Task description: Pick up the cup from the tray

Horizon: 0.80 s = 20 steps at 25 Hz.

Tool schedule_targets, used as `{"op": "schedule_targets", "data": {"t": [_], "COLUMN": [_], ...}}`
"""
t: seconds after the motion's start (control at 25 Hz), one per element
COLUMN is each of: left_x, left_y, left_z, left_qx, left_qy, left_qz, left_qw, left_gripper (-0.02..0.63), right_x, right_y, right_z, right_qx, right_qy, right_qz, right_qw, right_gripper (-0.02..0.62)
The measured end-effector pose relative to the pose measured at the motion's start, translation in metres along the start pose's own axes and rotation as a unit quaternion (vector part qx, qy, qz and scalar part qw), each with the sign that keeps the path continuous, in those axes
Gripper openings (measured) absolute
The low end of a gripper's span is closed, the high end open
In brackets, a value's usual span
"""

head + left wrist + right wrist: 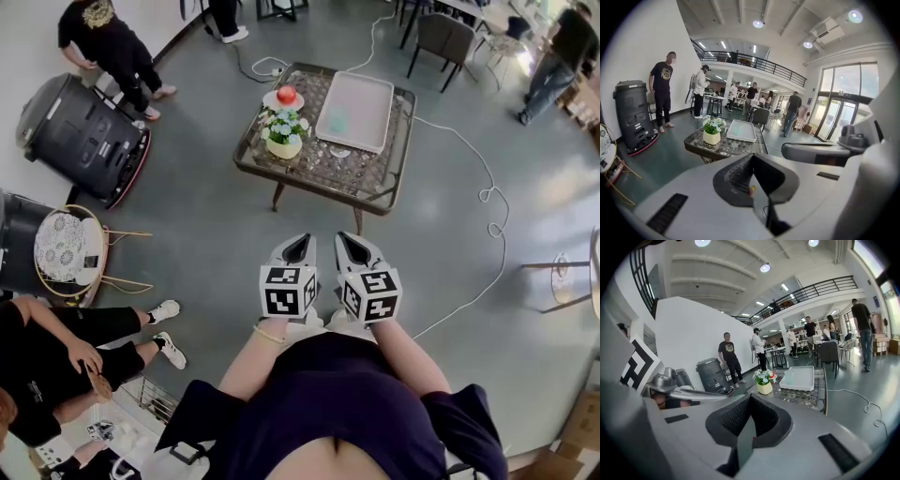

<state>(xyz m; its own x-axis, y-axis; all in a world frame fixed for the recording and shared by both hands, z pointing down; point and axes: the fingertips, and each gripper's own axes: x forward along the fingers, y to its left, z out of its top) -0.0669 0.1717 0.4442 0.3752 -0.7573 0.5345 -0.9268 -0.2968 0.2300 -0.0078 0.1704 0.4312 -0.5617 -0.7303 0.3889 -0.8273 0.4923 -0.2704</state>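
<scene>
Grey floor lies between the person and the low bench (319,167); on the bench the tray (370,108) holds the cup (337,120), near the tray's side that faces the flowerpot (284,142). Left hand-held gripper (300,242) and right hand-held gripper (347,239) hang side by side, jaws pressed together, empty, well apart from the bench. Arriving with jaws unspread could knock the pale cup over or shove it against the tray wall; the flowerpot crowds a leftward approach. Cup looks upright, long axis vertical, mouth up; too small to be sure.
</scene>
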Motion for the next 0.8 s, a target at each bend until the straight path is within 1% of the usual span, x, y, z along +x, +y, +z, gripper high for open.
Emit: {"op": "schedule_targets", "data": {"t": [0.2, 0.36, 0.8], "left_x": [-0.001, -0.005, -0.008], "left_y": [0.005, 0.009, 0.033], "left_z": [0.0, 0.0, -0.005], "left_qx": [-0.002, -0.002, 0.005], "left_qy": [-0.001, -0.001, 0.004], "left_qz": [0.0, -0.002, -0.02], "left_qw": [1.0, 1.0, 0.9998], "left_gripper": [0.009, 0.009, 0.009], "right_x": [0.002, 0.004, 0.023], "right_y": [0.003, 0.009, 0.029], "right_z": [0.0, 0.002, -0.002], "right_qx": [0.0, 0.01, 0.016], "right_qy": [-0.001, -0.008, -0.008], "right_qz": [-0.001, 0.004, -0.006], "right_qw": [1.0, 1.0, 1.0], "right_gripper": [0.009, 0.011, 0.011]}}
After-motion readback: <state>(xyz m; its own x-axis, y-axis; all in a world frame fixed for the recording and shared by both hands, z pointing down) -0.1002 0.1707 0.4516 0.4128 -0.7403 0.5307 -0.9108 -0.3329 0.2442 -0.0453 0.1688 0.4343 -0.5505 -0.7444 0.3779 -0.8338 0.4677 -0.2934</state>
